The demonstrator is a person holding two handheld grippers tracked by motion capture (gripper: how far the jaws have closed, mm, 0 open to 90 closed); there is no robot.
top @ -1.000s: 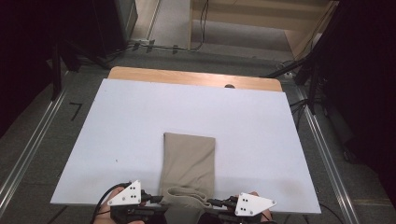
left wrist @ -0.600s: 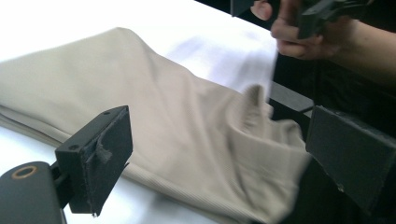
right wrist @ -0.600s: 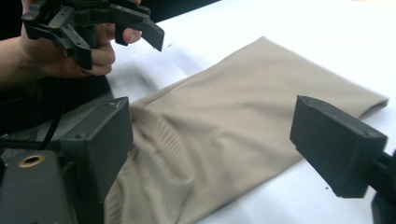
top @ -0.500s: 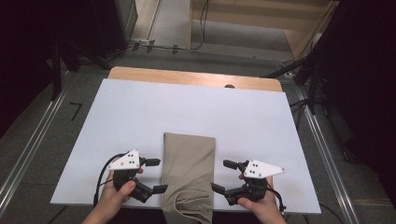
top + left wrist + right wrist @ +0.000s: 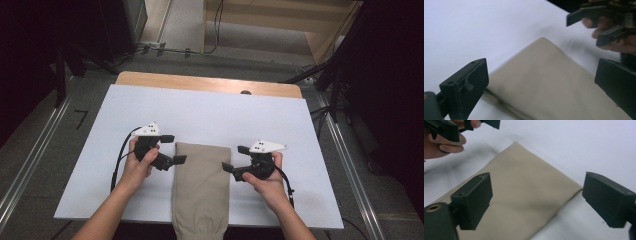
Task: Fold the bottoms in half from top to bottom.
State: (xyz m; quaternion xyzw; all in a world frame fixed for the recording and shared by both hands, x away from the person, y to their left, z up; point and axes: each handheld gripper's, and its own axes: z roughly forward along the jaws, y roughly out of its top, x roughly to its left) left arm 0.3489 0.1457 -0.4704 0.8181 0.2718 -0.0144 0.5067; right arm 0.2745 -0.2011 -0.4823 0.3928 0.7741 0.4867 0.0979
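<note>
The folded beige cloth lies at the lower centre of the frame on the desk, its near end hanging over the edge. Left gripper and right gripper flank it, jaws spread, holding nothing. A shallow pinch may catch only the top layer and undo the fold

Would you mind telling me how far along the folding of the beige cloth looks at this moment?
Done: the beige cloth lies in a narrow strip on the white board. In hand: nothing; left gripper and right gripper flank it, jaws open. Left: probably another fold; its near end overhangs the edge.
</note>
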